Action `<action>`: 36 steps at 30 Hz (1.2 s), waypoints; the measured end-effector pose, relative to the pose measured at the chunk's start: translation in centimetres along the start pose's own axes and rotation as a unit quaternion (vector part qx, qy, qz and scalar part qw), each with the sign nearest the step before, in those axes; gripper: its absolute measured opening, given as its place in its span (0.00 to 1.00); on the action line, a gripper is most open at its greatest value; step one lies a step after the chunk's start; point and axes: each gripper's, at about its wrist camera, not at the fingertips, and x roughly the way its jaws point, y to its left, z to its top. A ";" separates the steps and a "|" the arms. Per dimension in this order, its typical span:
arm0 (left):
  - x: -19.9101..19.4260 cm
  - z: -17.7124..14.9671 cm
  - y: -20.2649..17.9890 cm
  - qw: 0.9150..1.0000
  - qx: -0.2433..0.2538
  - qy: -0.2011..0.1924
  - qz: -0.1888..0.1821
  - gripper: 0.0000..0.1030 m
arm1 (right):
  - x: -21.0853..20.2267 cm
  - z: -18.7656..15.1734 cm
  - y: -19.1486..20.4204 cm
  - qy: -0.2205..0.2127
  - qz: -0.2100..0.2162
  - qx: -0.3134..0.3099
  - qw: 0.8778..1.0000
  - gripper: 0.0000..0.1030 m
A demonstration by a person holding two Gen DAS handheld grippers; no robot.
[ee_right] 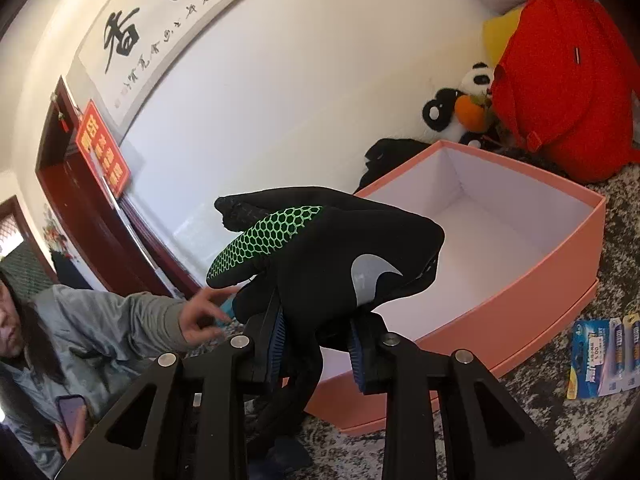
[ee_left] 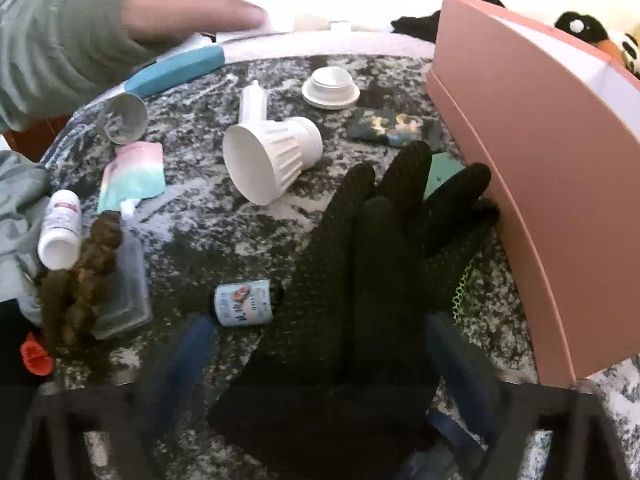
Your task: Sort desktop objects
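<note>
My right gripper (ee_right: 318, 346) is shut on a black glove with a green honeycomb patch (ee_right: 320, 248) and holds it in the air beside the open pink box (ee_right: 532, 276), whose white inside holds nothing. In the left wrist view a second black glove (ee_left: 376, 248) lies flat on the mottled cloth between my left gripper's blue fingers (ee_left: 188, 352), its fingertips touching the pink box wall (ee_left: 532, 184). The left gripper (ee_left: 320, 360) looks open around it, its jaws wide apart on either side.
On the cloth lie a white funnel-shaped cap (ee_left: 272, 156), a white lid (ee_left: 331, 88), a small bottle (ee_left: 246, 303), a white pill bottle (ee_left: 60, 232), a pastel pouch (ee_left: 134, 174), a brown hair tie (ee_left: 86, 276) and a battery pack (ee_right: 604, 356). A person sits at the left (ee_right: 72, 320). A red bag (ee_right: 560, 80) and plush pandas (ee_right: 460, 104) stand behind the box.
</note>
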 end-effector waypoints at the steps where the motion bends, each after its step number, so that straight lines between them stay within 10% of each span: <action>1: 0.3 0.1 -0.1 1.000 0.004 0.003 0.002 0.91 | -0.1 0.0 -0.1 0.000 0.001 0.003 1.000 0.31; 7: 5.0 1.1 -2.4 0.991 0.081 0.101 0.027 0.96 | -0.3 0.2 -0.9 0.002 0.004 0.018 1.000 0.32; 13: 6.0 2.5 -1.8 0.992 0.082 0.097 0.015 0.99 | -0.8 0.6 -1.3 -0.003 0.001 0.022 1.000 0.33; 17: 5.5 2.4 -1.8 0.991 0.061 0.096 -0.064 0.43 | -0.8 0.7 -1.8 -0.002 0.001 0.034 0.999 0.33; 20: 4.7 2.6 -1.2 0.994 0.045 0.079 -0.054 0.18 | -1.1 0.8 -1.7 -0.012 0.001 0.033 0.999 0.33; 36: 1.5 3.4 0.1 0.999 0.010 0.024 -0.044 0.12 | -0.1 0.6 -1.5 0.008 -0.016 0.010 1.000 0.33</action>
